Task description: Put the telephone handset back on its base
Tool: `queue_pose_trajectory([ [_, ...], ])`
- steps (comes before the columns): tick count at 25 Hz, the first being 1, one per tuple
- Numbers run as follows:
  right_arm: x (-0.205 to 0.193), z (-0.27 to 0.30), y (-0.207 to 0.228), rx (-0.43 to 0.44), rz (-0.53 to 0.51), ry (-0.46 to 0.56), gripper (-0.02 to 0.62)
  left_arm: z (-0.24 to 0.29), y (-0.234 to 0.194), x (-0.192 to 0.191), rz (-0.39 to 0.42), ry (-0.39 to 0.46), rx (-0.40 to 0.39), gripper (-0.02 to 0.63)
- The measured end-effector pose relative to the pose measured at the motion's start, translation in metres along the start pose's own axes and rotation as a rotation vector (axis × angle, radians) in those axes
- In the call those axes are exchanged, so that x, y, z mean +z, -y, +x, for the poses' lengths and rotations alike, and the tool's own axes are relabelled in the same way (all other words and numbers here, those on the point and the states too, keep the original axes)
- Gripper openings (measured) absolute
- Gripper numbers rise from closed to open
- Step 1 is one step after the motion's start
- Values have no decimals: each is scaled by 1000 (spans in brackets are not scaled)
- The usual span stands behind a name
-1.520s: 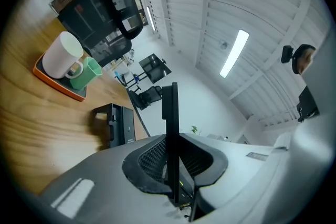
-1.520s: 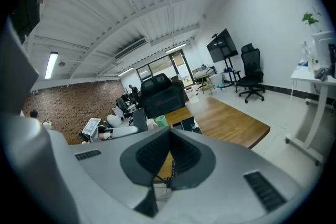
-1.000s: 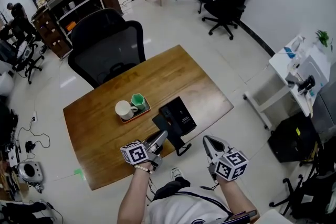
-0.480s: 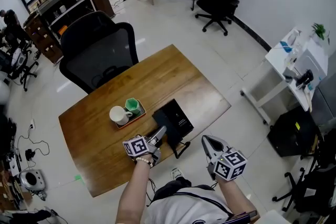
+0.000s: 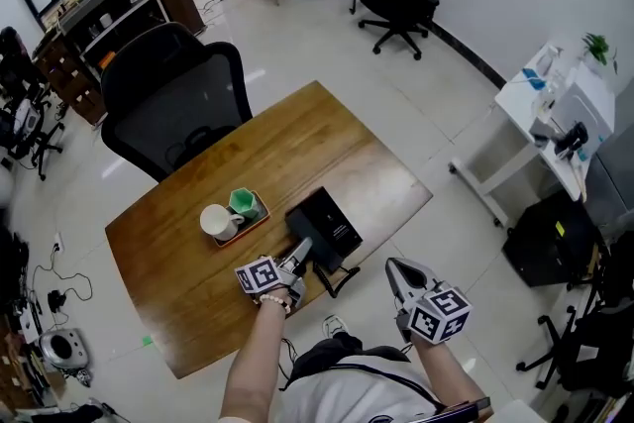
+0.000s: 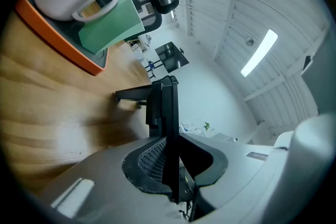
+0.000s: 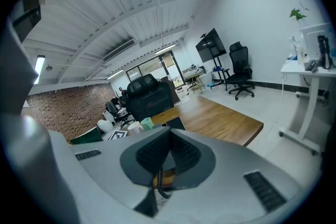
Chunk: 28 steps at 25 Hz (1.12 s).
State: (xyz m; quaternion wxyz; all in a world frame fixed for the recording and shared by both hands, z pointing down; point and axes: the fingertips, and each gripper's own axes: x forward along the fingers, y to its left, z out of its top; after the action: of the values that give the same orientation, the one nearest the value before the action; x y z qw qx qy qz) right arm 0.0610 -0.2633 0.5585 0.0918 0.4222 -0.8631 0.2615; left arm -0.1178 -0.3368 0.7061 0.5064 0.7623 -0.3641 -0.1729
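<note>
Your left hand-held gripper (image 6: pixel 170 136) is clamped on a thin black piece that runs straight out ahead of its jaws. I take that to be the telephone handset (image 6: pixel 166 105), held by a narrow edge. The base (image 5: pixel 325 224) sits just ahead of those jaws and slightly to their right, close to the near edge of the surface (image 5: pixel 193 287). Your right hand-held gripper (image 5: pixel 398 269) hangs off the surface, away from the phone, its jaws together on nothing.

The main risk is the grip. With so little of the handset between the pads, it could pivot or slip as you swing it over. This close to the edge, it would then drop to the floor. A hard push down could also slide the base, since nothing steadies it. Ahead and to the left of your left hand-held gripper stands a tray (image 5: pixel 260 217) with a mug (image 5: pixel 215 221); a wide swing could clip it.
</note>
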Motion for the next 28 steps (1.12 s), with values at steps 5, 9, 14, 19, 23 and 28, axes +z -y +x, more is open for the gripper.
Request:
queue_pose_trajectory([
  [5,-2,-8,4,-18,3,1,0,7,-1,2,12,-9,-9,71],
  [9,-3,-13,7,-27,9,5,0,12,-5,2,10,-30,12,71],
  [14,-4,-15,6,-24,9,8,0,13,-13,3,10,-33,42,71],
  [19,-3,-18,6,-21,13,11,0,11,-24,1,52,-24,149,124],
  [23,-4,-18,3,-5,11,11,0,5,-35,1,74,-7,263,220],
  [28,-2,-18,-3,15,9,19,0,-24,-12,16,152,87,368,218],
])
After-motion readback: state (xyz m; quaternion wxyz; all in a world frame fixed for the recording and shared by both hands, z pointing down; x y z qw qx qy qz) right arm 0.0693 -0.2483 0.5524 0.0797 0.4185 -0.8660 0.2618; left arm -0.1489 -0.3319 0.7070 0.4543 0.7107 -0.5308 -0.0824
